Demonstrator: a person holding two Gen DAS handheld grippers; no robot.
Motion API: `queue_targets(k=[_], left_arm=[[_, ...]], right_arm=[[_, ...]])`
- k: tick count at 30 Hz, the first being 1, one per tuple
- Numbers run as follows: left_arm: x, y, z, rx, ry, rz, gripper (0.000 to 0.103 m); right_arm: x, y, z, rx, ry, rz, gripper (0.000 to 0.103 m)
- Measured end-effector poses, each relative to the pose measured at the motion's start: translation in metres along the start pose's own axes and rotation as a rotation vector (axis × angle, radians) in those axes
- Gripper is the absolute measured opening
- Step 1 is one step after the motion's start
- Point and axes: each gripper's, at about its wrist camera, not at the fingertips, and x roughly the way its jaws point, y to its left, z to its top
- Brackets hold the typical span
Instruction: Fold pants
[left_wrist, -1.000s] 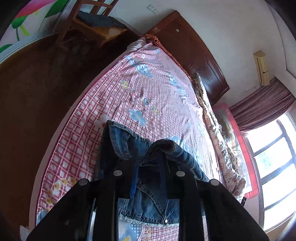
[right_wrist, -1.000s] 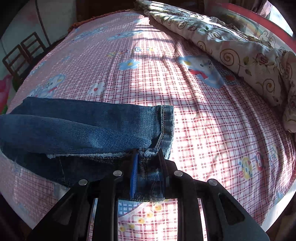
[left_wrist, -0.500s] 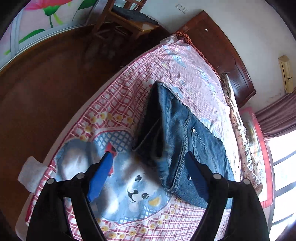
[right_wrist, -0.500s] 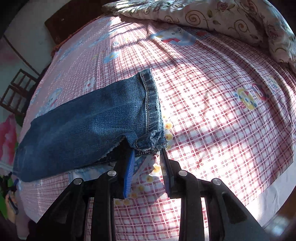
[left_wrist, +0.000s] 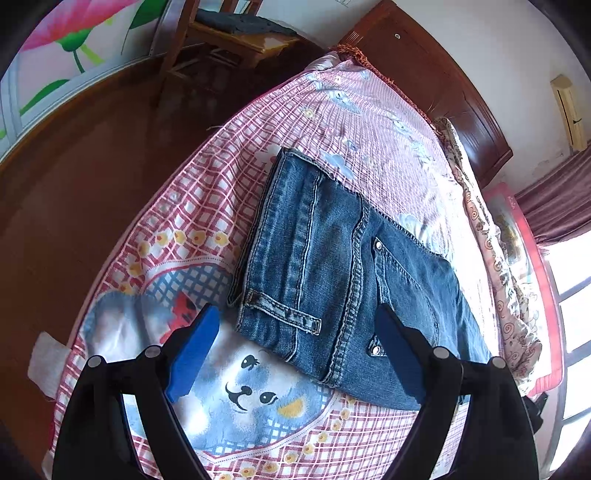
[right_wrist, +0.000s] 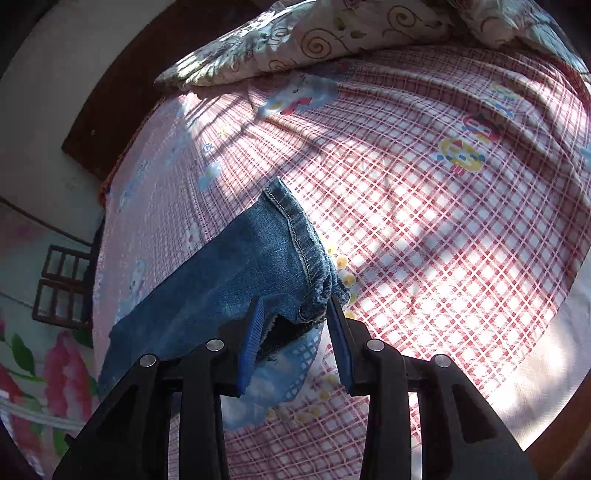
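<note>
The blue jeans (left_wrist: 332, 266) lie folded lengthwise on the bed, waistband and belt loop nearest me in the left wrist view. My left gripper (left_wrist: 295, 325) is open wide and empty, hovering above the waist end. In the right wrist view the leg end with its hems (right_wrist: 258, 266) lies flat on the sheet. My right gripper (right_wrist: 295, 314) is open, its blue pads (right_wrist: 255, 332) either side of the hem corner, not clamping it.
The bed has a pink checked sheet (left_wrist: 184, 229) with cartoon prints. A rolled floral quilt (right_wrist: 314, 37) lies along the far side. A wooden headboard (left_wrist: 436, 85), a chair (left_wrist: 229, 33) and dark wooden floor (left_wrist: 74, 166) lie beyond the bed edge.
Both grippers let go of the jeans and opened. The left one pulled back and up from the waist; the right one opened around the hem and the jeans settled flat.
</note>
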Motion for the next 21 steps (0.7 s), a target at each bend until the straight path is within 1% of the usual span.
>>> queue_targets(k=[2, 4, 5, 6, 7, 9, 10, 12, 13, 15, 16, 17, 19, 20, 21], left_arm=[[-0.006, -0.007, 0.01, 0.043, -0.03, 0.013, 0.086], [-0.007, -0.011, 0.02, 0.072, -0.037, 0.035, 0.088], [-0.005, -0.012, 0.024, 0.08, -0.036, 0.043, 0.089], [-0.002, -0.013, 0.027, 0.089, -0.034, 0.05, 0.089], [0.001, -0.014, 0.03, 0.1, -0.031, 0.056, 0.089], [0.009, -0.017, 0.034, 0.109, -0.019, 0.06, 0.089], [0.013, -0.018, 0.036, 0.105, -0.019, 0.055, 0.089], [0.021, -0.022, 0.04, 0.089, -0.021, 0.051, 0.089], [0.023, -0.024, 0.042, 0.088, -0.021, 0.046, 0.089], [0.025, -0.027, 0.045, 0.087, -0.03, 0.027, 0.089], [0.026, -0.027, 0.047, 0.087, -0.033, 0.012, 0.089], [0.027, -0.028, 0.048, 0.09, -0.038, 0.004, 0.089], [0.029, -0.028, 0.05, 0.092, -0.041, -0.003, 0.089], [0.031, -0.027, 0.052, 0.086, -0.038, -0.009, 0.089], [0.032, -0.026, 0.053, 0.081, -0.036, -0.016, 0.089]], right_arm=[[0.003, 0.051, 0.004, -0.185, 0.006, 0.09, 0.035], [0.021, 0.12, 0.001, -0.433, 0.035, 0.108, 0.035], [0.035, 0.156, -0.003, -0.537, 0.048, 0.129, 0.035], [0.05, 0.192, -0.008, -0.617, 0.061, 0.171, 0.035], [0.066, 0.227, -0.015, -0.692, 0.076, 0.213, 0.035], [0.101, 0.301, -0.039, -0.88, 0.081, 0.239, 0.035], [0.118, 0.333, -0.054, -0.97, 0.103, 0.253, 0.035], [0.152, 0.385, -0.083, -1.117, 0.133, 0.242, 0.035], [0.168, 0.405, -0.098, -1.19, 0.142, 0.219, 0.035], [0.195, 0.432, -0.116, -1.31, 0.128, 0.147, 0.035], [0.204, 0.439, -0.119, -1.327, 0.148, 0.146, 0.035], [0.213, 0.441, -0.117, -1.319, 0.182, 0.155, 0.035], [0.227, 0.444, -0.117, -1.329, 0.207, 0.133, 0.035], [0.233, 0.444, -0.115, -1.324, 0.232, 0.139, 0.035], [0.238, 0.445, -0.114, -1.307, 0.266, 0.167, 0.035]])
